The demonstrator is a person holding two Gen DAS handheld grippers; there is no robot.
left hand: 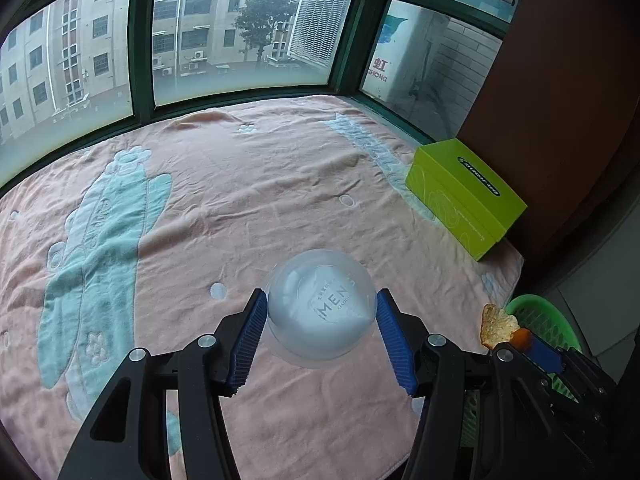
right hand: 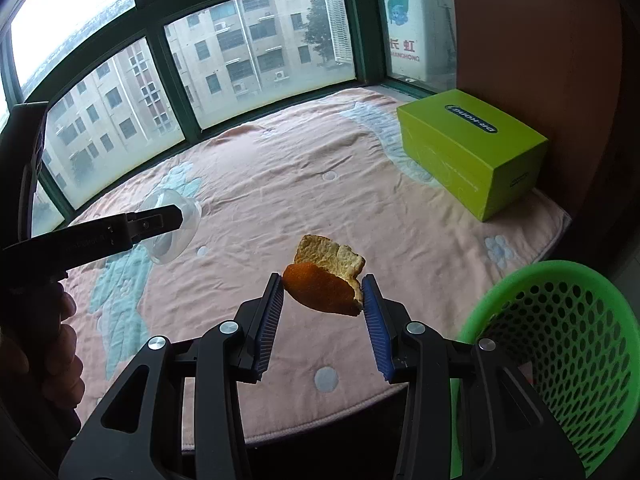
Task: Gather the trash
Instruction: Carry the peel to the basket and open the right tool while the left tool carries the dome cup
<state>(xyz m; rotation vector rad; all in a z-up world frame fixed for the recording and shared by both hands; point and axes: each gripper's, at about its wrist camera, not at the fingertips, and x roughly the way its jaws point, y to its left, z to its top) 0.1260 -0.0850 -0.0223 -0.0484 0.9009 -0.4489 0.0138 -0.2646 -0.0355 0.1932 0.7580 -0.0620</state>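
Note:
My left gripper (left hand: 320, 314) is shut on a clear plastic cup (left hand: 320, 304), its blue pads pressing both sides; the cup hangs above the pink blanket (left hand: 240, 184). From the right wrist view the same cup (right hand: 170, 230) shows at the left, held by the left gripper (right hand: 180, 216). My right gripper (right hand: 323, 292) is shut on a piece of orange peel (right hand: 324, 280), lifted off the blanket (right hand: 280, 168). The peel (left hand: 498, 326) also appears at the right of the left wrist view, beside the green basket (left hand: 540, 320). The green perforated basket (right hand: 560, 352) stands low at the right, off the blanket's edge.
A lime green box (left hand: 464, 196) (right hand: 472, 148) sits at the blanket's far right corner against a brown wall. Green-framed windows (left hand: 240, 32) run along the far side. A person's hand (right hand: 48, 344) grips the left tool's handle at the left edge.

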